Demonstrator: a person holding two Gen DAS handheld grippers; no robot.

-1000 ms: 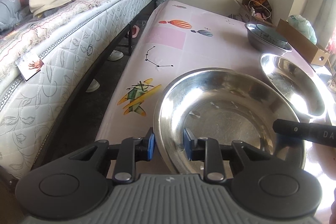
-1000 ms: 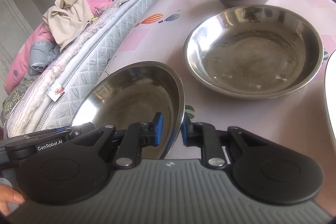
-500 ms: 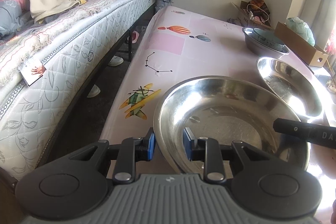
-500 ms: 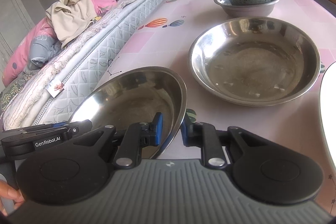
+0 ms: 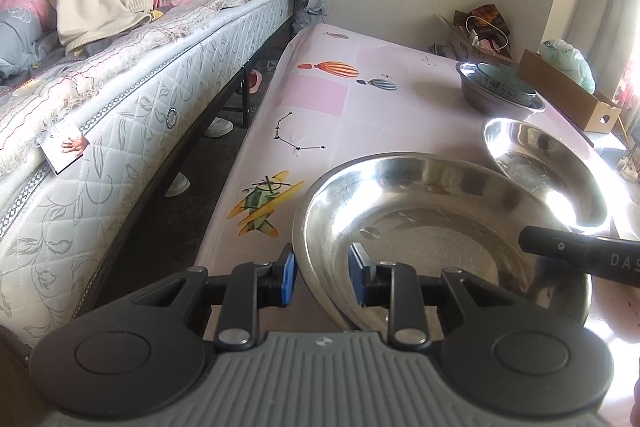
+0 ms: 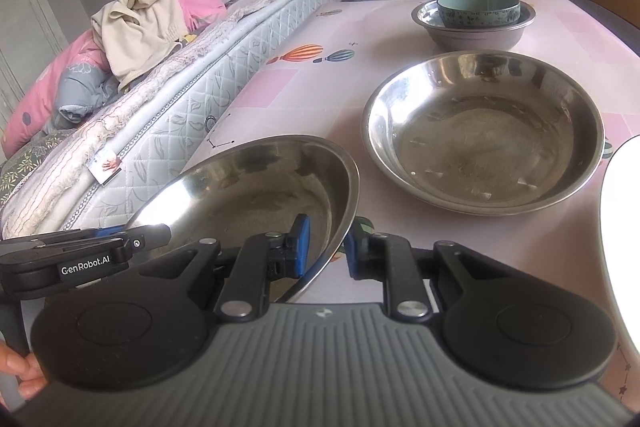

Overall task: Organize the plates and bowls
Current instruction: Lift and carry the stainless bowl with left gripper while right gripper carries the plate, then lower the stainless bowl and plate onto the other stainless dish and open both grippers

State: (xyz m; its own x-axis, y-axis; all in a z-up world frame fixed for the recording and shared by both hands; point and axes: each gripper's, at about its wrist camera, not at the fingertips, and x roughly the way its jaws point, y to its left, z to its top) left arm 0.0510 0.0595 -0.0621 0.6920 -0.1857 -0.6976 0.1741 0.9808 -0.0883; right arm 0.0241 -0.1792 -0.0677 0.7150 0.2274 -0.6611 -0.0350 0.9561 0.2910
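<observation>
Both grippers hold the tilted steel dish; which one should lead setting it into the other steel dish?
Probably right. The right gripper grips the held dish on the rim facing the empty dish, which lies just ahead of it; the left gripper holds the far rim.

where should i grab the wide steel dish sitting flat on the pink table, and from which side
Pinch the thin flared rim of the wide steel dish on its near edge, one finger inside and one under the lip. It sits flat and upright, so the shallow wall offers nothing else to clamp. The far side is crowded by the grey bowl.
</observation>
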